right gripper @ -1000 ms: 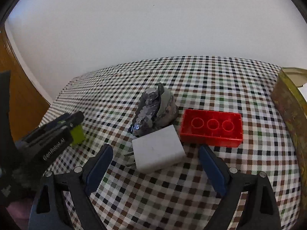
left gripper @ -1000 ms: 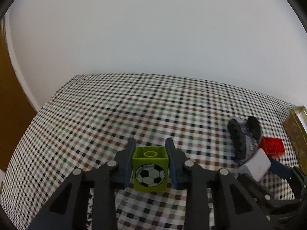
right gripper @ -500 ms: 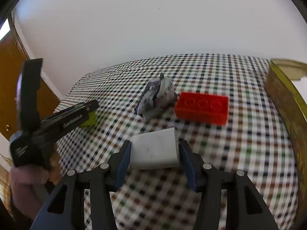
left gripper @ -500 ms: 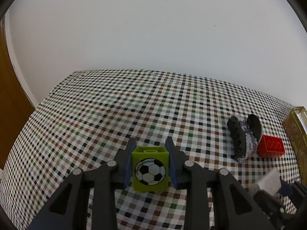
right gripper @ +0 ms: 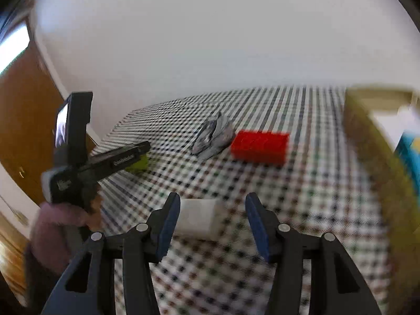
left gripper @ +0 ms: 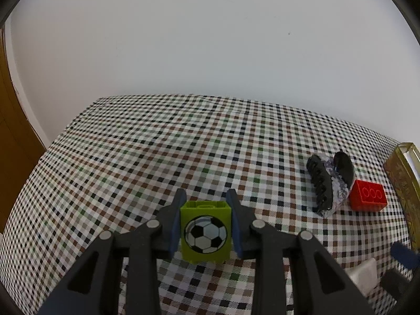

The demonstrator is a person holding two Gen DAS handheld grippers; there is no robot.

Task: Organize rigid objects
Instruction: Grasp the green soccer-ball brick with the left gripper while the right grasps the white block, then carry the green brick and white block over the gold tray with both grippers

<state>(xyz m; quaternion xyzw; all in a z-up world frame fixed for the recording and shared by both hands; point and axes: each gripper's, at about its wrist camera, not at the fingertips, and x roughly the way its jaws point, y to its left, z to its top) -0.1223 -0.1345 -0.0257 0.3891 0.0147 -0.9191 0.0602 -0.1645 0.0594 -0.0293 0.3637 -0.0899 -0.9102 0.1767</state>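
Observation:
My left gripper (left gripper: 206, 225) is shut on a lime green block with a football picture (left gripper: 206, 231), held above the checked tablecloth. My right gripper (right gripper: 212, 223) is open in a blurred view; a white block (right gripper: 198, 218) lies between its fingers, against the left one and clear of the right one. The white block also shows at the lower right of the left wrist view (left gripper: 363, 278). A red brick (left gripper: 368, 199) (right gripper: 260, 145) and a black and grey hair claw (left gripper: 329, 186) (right gripper: 214, 136) lie on the cloth further back.
A gold-patterned box (right gripper: 378, 157) (left gripper: 404, 183) stands at the right edge of the table, with white and blue items inside. The left gripper and its hand (right gripper: 86, 162) show at the left of the right wrist view. A wooden door (right gripper: 21, 120) is at the left.
My right gripper closed on the white block, lifted it, then opened, with the block now off-centre between the fingers. My left gripper has risen slightly with the green block.

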